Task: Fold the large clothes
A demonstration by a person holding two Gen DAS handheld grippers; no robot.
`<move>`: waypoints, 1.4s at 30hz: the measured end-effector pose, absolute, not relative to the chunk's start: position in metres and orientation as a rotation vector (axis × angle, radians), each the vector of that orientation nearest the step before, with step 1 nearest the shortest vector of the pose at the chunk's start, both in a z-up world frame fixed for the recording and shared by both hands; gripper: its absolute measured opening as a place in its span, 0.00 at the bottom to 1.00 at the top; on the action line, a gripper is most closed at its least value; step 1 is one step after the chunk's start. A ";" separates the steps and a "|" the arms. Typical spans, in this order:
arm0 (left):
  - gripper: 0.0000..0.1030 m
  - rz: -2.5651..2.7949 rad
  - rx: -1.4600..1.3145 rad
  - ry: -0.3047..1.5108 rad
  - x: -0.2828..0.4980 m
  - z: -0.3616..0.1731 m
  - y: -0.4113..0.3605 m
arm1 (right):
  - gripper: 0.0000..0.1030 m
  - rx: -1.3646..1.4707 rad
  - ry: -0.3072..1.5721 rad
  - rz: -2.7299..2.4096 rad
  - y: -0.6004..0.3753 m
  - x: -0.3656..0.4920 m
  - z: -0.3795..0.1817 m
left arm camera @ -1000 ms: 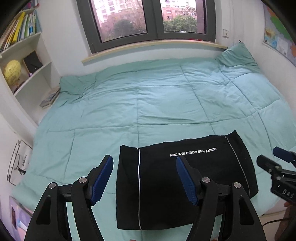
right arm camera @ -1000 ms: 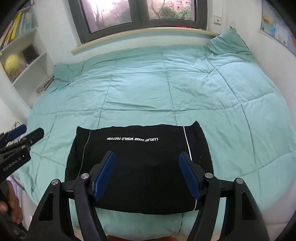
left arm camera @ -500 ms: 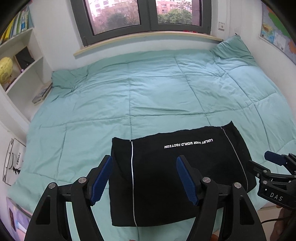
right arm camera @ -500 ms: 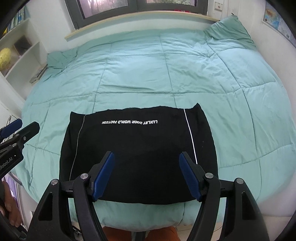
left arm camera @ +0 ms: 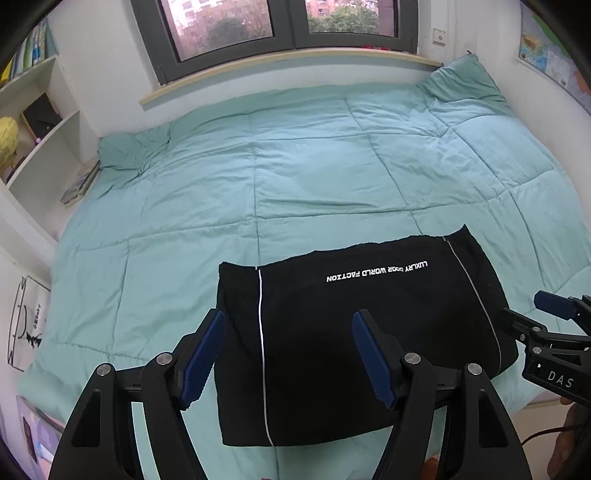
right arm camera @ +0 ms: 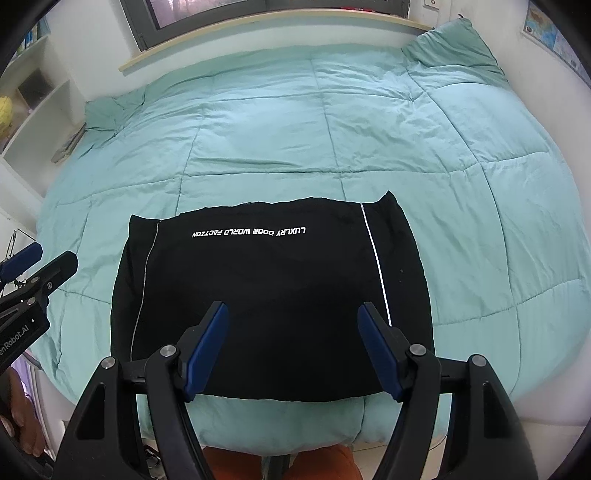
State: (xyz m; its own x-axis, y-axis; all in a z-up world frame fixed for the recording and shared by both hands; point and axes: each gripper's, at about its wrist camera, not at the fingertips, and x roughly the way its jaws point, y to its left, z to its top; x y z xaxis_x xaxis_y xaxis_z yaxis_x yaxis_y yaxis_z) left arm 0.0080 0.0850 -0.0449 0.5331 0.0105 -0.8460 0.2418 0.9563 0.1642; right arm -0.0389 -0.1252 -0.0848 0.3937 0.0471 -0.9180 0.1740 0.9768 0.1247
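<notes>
On the far left of my left wrist view, white shelves (left arm camera: 40, 140) hold books and a yellow globe (left arm camera: 7, 142); a short stack of books (left arm camera: 79, 184) lies on the lowest ledge beside the bed. A teal quilt (left arm camera: 295, 177) covers the bed from the shelves across to the wall on the right, bunched at its far left corner and rising to a peak at its far right corner. A dark-framed window (left arm camera: 280, 22) runs above the far edge of the bed.

My left hand-held gripper (left arm camera: 288, 354) hangs above the near left part of the garment, jaws standing apart with nothing between the blue pads (left arm camera: 201, 360). No contact with cloth that I can see.

The black folded garment (left arm camera: 354, 332) lies flat on the quilt at the near edge of the bed, roughly rectangular, with a thin pale stripe down each side and a line of white lettering (left arm camera: 376, 272) near its far edge, reading upside down to me.

My right hand-held gripper (right arm camera: 293, 350) is over the near right part of the same garment, jaws apart, also empty, pads (right arm camera: 376, 349) clear of the fabric. Its black frame shows at the right edge of the left view.

A map (left arm camera: 554, 62) hangs on the right-hand wall.
</notes>
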 end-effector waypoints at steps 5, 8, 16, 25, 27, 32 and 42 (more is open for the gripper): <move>0.71 -0.143 0.272 1.011 0.012 -0.047 0.089 | 0.72 0.210 1.173 -0.075 -0.125 -0.039 -0.086; 0.71 -0.139 0.274 1.012 0.011 -0.048 0.088 | 0.72 0.213 1.178 -0.073 -0.125 -0.039 -0.088; 0.71 -0.130 0.276 1.018 0.008 -0.051 0.088 | 0.72 0.217 1.182 -0.076 -0.122 -0.040 -0.089; 0.71 -0.121 0.275 1.031 0.008 -0.056 0.088 | 0.72 0.205 1.185 -0.082 -0.118 -0.041 -0.090; 0.71 -0.121 0.274 1.034 0.008 -0.057 0.088 | 0.72 0.208 1.187 -0.080 -0.118 -0.041 -0.090; 0.71 -0.119 0.276 1.043 0.009 -0.060 0.087 | 0.72 0.203 1.193 -0.080 -0.118 -0.040 -0.092; 0.71 -0.129 0.299 1.077 0.016 -0.066 0.082 | 0.72 0.200 1.190 -0.073 -0.124 -0.034 -0.096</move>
